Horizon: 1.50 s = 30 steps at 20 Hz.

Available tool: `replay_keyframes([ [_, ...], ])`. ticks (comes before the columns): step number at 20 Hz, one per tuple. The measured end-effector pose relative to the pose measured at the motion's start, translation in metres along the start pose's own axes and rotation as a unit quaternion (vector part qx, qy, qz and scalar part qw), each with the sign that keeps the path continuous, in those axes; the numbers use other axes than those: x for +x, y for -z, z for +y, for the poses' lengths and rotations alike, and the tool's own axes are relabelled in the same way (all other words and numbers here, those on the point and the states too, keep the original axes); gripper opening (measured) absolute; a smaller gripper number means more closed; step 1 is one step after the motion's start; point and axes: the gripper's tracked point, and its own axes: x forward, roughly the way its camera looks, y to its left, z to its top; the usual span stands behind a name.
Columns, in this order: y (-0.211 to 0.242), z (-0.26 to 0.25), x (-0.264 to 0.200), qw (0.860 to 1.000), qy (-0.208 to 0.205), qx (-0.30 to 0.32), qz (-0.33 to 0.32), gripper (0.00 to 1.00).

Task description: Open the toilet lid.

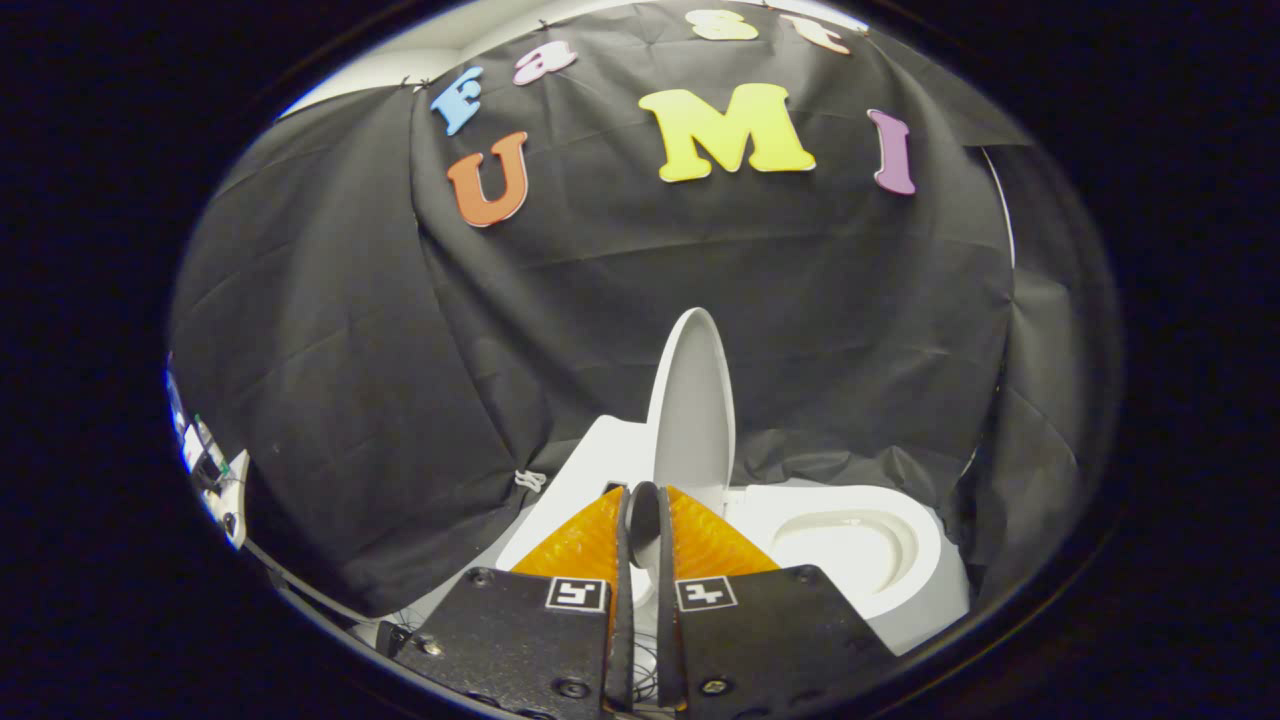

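Note:
The white toilet lid [692, 400] stands raised, nearly upright, leaning back toward the tank [598, 452] on its left. To the right of the lid the seat and the bowl opening [850, 545] lie uncovered. My gripper [643, 494] is in front of the lid's lower part, its tips just below the lid's base. The fingers [585, 545] are drawn together with only a narrow dark slit between them. I see nothing clamped in that slit. The lid's upper rim is well beyond and above the fingertips.
Black cloth walls close in behind and on both sides of the toilet. Some equipment with cables [205, 460] sits low at the far left. A small white clip or cord [530, 480] hangs on the cloth left of the tank.

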Motion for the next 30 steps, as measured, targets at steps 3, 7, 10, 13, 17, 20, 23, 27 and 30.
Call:
replay_keyframes([
  [3, 0.004, 0.025, 0.01, 1.0, -0.01, -0.012, 0.006, 0.12],
  [7, 0.011, 0.052, 0.023, 0.999, -0.013, -0.046, 0.008, 0.12],
  [10, 0.014, 0.06, 0.028, 0.998, -0.018, -0.051, 0.012, 0.13],
  [13, 0.012, 0.061, 0.027, 0.998, -0.024, -0.055, 0.014, 0.13],
  [17, 0.011, 0.046, 0.017, 0.998, -0.032, -0.054, 0.007, 0.14],
  [20, 0.019, 0.048, 0.007, 0.996, -0.086, -0.014, 0.036, 0.3],
  [23, 0.012, 0.035, -0.011, 0.996, -0.087, -0.002, 0.019, 0.51],
  [27, 0.011, -0.011, -0.042, 0.998, -0.043, -0.031, -0.032, 0.61],
  [30, 0.02, -0.042, -0.07, 0.996, -0.045, -0.04, -0.065, 0.61],
])
